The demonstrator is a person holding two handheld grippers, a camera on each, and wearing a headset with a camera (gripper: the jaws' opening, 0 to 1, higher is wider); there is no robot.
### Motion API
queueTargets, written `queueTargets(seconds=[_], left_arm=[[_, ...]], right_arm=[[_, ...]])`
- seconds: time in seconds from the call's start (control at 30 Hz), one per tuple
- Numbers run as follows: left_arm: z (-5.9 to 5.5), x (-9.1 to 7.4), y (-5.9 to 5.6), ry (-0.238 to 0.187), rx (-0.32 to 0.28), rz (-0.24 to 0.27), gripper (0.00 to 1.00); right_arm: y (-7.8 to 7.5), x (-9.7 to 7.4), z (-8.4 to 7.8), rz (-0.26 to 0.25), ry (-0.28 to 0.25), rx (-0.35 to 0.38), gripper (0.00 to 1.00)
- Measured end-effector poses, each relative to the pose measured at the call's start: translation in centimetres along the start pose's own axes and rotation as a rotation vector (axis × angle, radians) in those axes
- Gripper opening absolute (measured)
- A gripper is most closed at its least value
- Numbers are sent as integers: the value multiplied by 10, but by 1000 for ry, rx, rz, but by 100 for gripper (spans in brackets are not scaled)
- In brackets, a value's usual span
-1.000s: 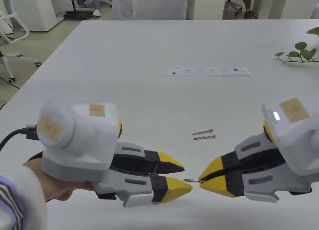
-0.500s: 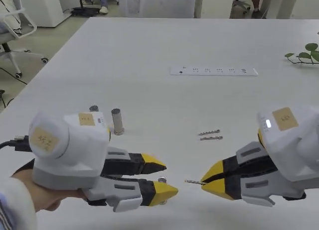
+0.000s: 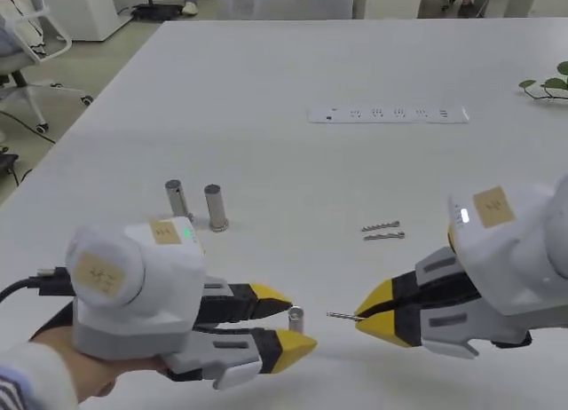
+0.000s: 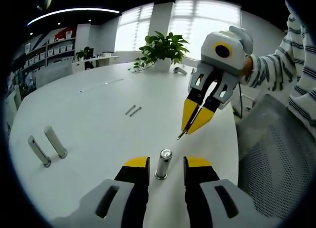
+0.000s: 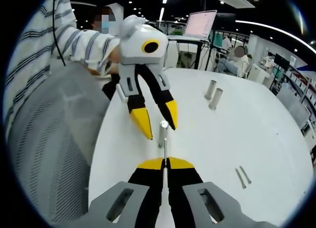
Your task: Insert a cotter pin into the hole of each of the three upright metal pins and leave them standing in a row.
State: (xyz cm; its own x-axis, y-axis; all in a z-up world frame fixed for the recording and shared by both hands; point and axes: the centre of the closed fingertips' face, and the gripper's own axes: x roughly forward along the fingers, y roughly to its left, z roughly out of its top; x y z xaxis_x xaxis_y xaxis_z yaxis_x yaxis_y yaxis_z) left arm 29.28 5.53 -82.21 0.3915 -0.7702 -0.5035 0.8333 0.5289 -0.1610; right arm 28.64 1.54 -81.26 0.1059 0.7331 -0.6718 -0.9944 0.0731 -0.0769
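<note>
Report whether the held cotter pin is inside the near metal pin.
Out. The right claw holds the cotter pin, its tip short of the near metal pin.

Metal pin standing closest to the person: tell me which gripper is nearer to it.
Left. The left gripper straddles the metal pin with open jaws, not touching it. The right gripper, shut on a cotter pin, sits beside it, the cotter pin's tip just short.

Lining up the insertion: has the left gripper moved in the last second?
Yes. Against the loose cotter pins, the left gripper has pulled back leftward in the head view, away from the right gripper, exposing the upright metal pin.
</note>
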Motion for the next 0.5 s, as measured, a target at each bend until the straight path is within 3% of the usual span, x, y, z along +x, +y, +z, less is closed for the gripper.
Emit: queueTargets(seconds=[0.23,0.5], left_arm=[[0,2,0,3,-15,21,23],[-12,9,0,39,-44,24,16]], right_arm=[[0,5,0,9,-11,-6,3],[-3,9,0,22,-29,-16,3]])
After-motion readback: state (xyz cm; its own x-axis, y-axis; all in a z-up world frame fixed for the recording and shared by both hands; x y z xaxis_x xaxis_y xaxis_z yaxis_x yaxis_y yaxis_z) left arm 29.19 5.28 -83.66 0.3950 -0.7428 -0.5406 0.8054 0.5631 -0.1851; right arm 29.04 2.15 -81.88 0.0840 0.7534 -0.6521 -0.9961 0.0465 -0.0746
